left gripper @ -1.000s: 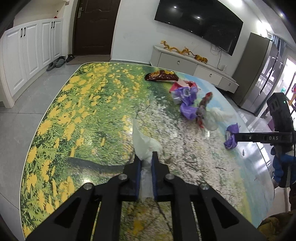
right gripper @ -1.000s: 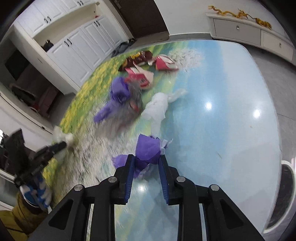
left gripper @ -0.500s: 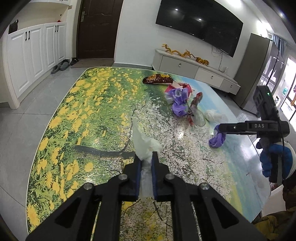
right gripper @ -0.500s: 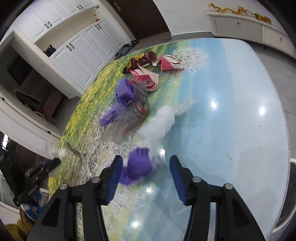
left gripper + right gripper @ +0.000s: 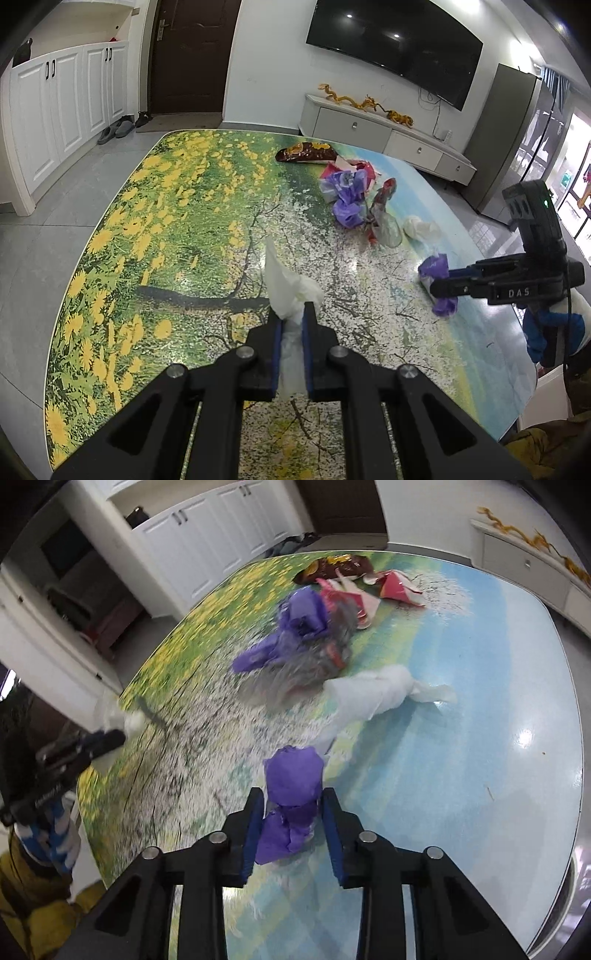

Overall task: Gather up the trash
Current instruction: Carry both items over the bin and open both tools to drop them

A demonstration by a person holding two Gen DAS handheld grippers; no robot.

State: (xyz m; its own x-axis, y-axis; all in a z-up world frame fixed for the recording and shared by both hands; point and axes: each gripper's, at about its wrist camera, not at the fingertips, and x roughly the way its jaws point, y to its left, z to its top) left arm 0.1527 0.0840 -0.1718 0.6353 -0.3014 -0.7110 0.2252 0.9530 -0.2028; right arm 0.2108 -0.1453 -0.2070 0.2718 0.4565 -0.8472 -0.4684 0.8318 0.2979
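My left gripper (image 5: 291,308) is shut on a crumpled white tissue (image 5: 291,284), held above the flower-printed table (image 5: 166,206). At the right of the left wrist view, my right gripper (image 5: 434,284) carries a purple wrapper wad (image 5: 437,269) at its tip. In the right wrist view that purple wad (image 5: 293,775) sits between the blue pads of the right gripper (image 5: 291,792), whose jaws are closing and touch it on both sides. The left gripper (image 5: 114,738) with its tissue (image 5: 110,716) shows at the left edge, blurred.
More trash lies toward the table's far side: a purple bag heap (image 5: 347,199), a clear bag with red scraps (image 5: 384,218), a white tissue (image 5: 419,227), pink cartons (image 5: 399,587) and a brown snack bag (image 5: 306,153). A white bin rim (image 5: 546,391) shows at the right.
The right jaws spread wide around the purple wad half a second ago and have come back in on it. The left gripper, tissue still held, has drawn back slightly from the table.
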